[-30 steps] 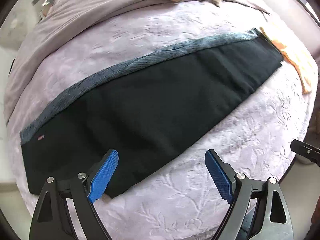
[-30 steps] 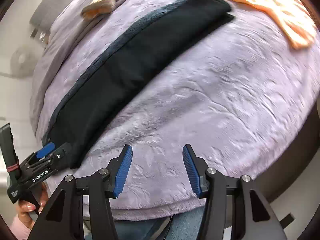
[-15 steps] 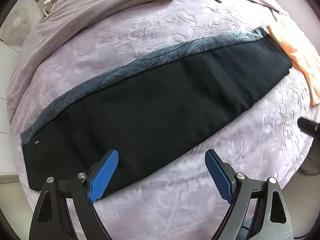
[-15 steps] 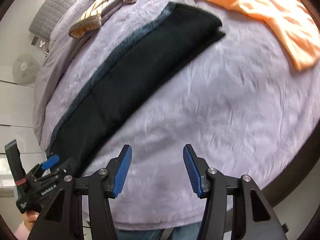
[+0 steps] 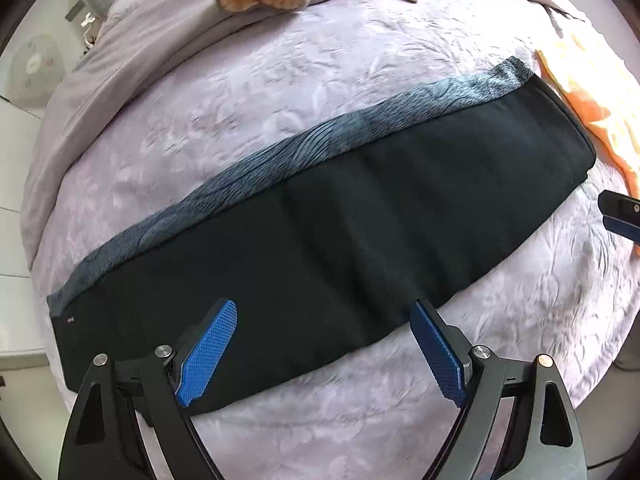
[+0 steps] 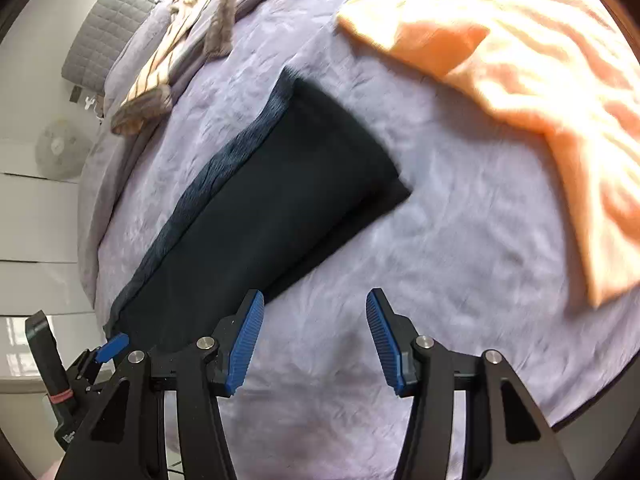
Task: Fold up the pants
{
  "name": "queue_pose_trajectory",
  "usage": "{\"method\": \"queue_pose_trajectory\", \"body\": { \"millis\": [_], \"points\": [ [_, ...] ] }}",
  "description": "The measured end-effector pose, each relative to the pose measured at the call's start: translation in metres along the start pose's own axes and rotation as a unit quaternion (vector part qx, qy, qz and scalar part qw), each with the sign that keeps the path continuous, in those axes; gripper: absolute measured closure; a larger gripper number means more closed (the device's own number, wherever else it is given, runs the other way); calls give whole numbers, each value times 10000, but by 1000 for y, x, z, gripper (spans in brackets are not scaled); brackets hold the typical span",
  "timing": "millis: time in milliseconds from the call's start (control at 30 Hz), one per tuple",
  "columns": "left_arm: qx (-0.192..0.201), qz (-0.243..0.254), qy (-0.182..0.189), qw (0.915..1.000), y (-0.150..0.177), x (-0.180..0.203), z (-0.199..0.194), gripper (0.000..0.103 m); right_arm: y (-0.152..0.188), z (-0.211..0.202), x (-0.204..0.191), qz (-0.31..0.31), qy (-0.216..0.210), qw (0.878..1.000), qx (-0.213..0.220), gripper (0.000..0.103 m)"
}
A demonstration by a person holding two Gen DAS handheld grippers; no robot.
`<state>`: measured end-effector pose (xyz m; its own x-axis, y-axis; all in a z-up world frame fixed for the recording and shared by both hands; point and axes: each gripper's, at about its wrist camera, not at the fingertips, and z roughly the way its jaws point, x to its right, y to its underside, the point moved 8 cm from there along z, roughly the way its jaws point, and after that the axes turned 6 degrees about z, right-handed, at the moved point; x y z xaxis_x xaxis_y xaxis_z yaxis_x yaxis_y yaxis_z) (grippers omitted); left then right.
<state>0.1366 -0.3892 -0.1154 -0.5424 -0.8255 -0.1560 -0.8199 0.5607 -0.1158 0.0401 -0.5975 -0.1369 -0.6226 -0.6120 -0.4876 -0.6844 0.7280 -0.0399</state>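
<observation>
On my left, my left claw hangs wide and empty, pointing steeply down over the near long edge of the black fleece pants, which lie flat as one long narrow strip across the lilac embossed bedspread, a grey furry lining showing along their far edge. A moment ago this claw stood nearer the strip's left end, off its corner; now more of the middle sits between my blue pads, so I have slid along the pants toward their centre. Further right, my right claw is half open with nothing in it, over bare bedspread just beside the pants' right end, which has drawn much closer than it was. An orange-and-cream fleece garment lies beyond that end, close to it in the left view. I judge the lengthwise fold is done and both hands are lining up for the crosswise fold, the right one likely to take the end.
</observation>
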Motion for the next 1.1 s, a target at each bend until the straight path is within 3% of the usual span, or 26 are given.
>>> {"method": "queue_pose_trajectory", "body": {
  "millis": [267,567,600,700,833,933,1000,1100],
  "points": [
    [49,-360,2,9993,-34,9,13,14,-35,6,19,375,-459,9982,-42,46],
    [-314,-579,-134,9977,-29,1,50,13,-52,24,21,834,-1095,9905,28,47],
    [-290,-558,-144,9979,-29,2,51,13,-54,27,21,897,-1156,9892,31,51],
    [-228,-451,-192,9985,-29,3,48,13,-61,33,18,1006,-1276,9867,42,94],
    [-162,-435,-107,9989,-25,7,51,13,-56,19,7,632,-1220,9902,255,95],
    [-203,-493,9,9986,-20,7,55,13,-47,36,25,625,-788,9949,61,95],
    [-181,-460,-25,9988,-21,3,49,13,-44,43,33,789,-840,9933,-56,94],
    [129,-491,-90,9987,-27,-12,29,13,-43,27,38,902,-658,9937,76,83]
  ]
}}
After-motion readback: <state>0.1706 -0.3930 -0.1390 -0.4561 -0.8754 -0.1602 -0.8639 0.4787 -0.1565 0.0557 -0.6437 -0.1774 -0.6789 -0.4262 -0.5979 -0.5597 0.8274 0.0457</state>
